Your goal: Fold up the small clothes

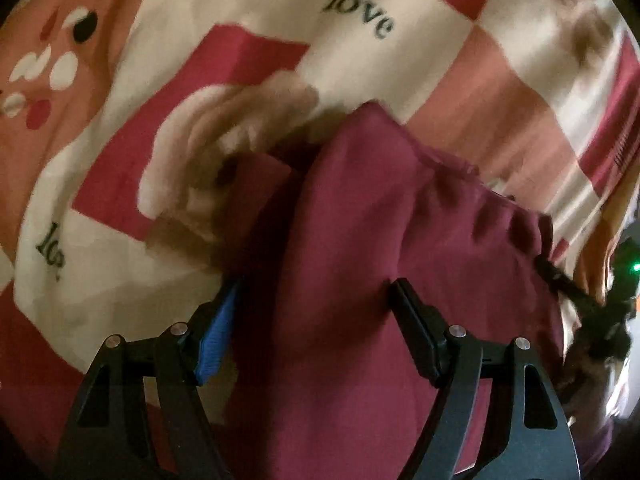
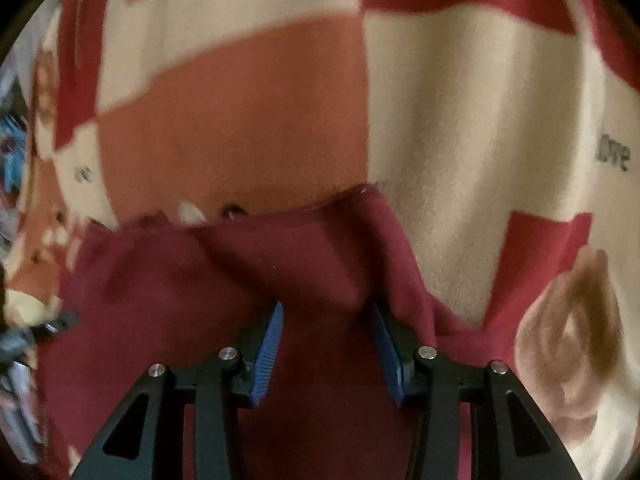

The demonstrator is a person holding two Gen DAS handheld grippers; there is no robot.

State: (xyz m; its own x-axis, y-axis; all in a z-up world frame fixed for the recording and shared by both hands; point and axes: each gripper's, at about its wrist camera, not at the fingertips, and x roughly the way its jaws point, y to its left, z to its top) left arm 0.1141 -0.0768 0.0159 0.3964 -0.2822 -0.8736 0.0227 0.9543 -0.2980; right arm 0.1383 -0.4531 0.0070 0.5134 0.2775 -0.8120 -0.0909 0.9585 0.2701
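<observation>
On the blanket [image 2: 240, 120] | garment [image 1: 360, 240] is lying bunched, fold looking only begun | left tongs [image 1: 316, 320] are gaping around cloth | right tongs [image 2: 326, 344] are straddling it, released | flattening, folding remaining.

Maroon garment [image 1: 360, 240] fills the lower centre of both views, bunched between each gripper's spread fingers. Flat checkered blanket [image 2: 240, 112] lies open across the upper frames, with bare room there

Maroon garment [image 1: 360, 240] on red, cream, orange checked blanket [image 2: 240, 100]
</observation>
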